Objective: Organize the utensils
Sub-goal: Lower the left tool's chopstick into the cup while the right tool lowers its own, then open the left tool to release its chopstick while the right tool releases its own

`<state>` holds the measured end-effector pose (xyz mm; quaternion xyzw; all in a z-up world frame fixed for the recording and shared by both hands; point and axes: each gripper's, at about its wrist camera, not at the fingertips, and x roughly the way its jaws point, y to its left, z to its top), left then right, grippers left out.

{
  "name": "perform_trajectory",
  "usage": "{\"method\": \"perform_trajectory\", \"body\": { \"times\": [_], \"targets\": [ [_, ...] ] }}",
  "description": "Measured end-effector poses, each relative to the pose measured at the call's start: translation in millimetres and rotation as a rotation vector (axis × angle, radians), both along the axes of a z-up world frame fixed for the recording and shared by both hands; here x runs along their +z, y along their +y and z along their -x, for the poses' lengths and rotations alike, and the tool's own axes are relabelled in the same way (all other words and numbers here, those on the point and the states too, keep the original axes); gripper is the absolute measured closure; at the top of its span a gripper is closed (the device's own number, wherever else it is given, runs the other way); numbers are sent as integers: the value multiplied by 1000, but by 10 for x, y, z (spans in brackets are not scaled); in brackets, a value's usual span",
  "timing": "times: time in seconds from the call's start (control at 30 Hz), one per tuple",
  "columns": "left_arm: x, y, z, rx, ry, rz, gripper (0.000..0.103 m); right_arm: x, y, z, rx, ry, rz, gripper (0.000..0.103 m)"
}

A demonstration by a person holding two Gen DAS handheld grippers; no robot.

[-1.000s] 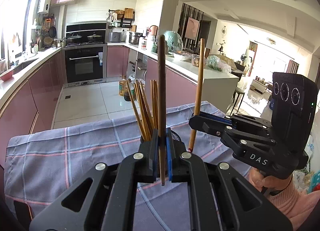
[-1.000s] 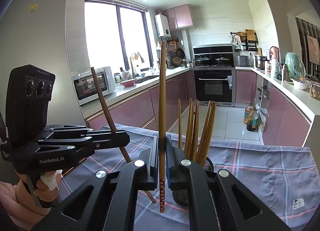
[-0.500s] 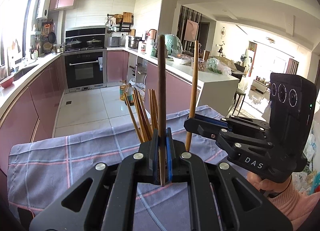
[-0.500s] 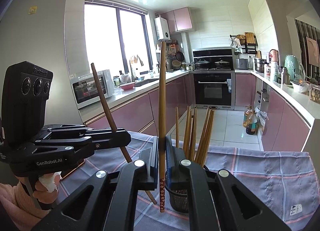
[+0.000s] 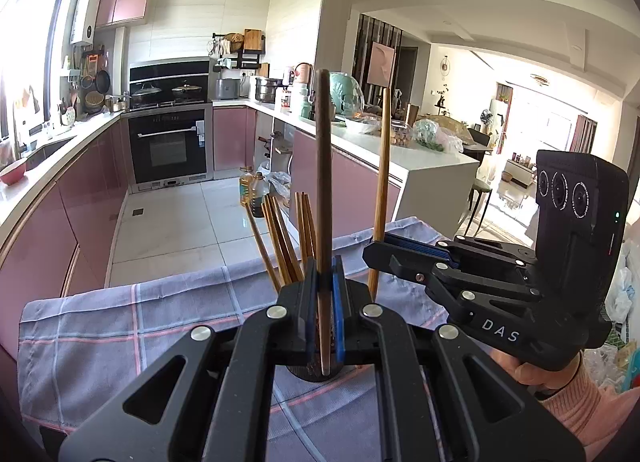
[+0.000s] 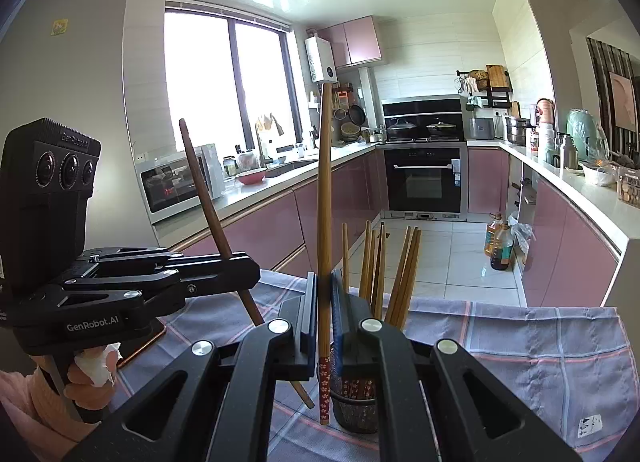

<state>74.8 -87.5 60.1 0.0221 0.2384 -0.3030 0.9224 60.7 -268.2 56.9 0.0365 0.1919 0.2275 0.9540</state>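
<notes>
**Both claws clamped, one chopstick each, over the holder**

I am gripping a dark brown chopstick (image 5: 322, 190) in my left claw (image 5: 324, 286). The blue pads are pressing on it from both sides, and it is standing nearly upright through the centre of the left wrist frame. Its lower tip is hanging just above the mouth of the dark mesh holder (image 5: 316, 372), which is showing only partly under the jaws at lower centre.

I am gripping a lighter bamboo chopstick (image 6: 324, 222) in my right claw (image 6: 325, 302). The jaws are closed tight on its shaft. Its red flower-patterned end is pointing down beside the mesh holder (image 6: 356, 406) at lower centre of the right wrist frame; I cannot tell whether it is touching the rim.

The holder is already carrying a bundle of bamboo chopsticks (image 6: 384, 270), fanning upward just right of centre. It is standing on a grey-blue checked cloth (image 6: 540, 346) covering the table across the lower half of both frames.

In the right wrist view my left claw is sitting at the left edge, its chopstick leaning toward upper left. In the left wrist view my right claw is sitting at right of centre, held by a hand (image 5: 536, 372) in a pink sleeve.

Beyond, a pink-cabinet kitchen with a black oven (image 6: 424, 178) is filling the background.
</notes>
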Motion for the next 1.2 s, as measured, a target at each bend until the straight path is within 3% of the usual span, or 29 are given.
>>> {"method": "perform_trajectory", "body": {
  "times": [0.6, 1.2],
  "targets": [
    [145, -74, 133, 5, -34, 4, 95, 23, 7, -40, -22, -8, -14, 97],
    [259, -88, -19, 5, -24, 14, 95, -16, -3, -90, -31, 2, -29, 97]
  ]
}}
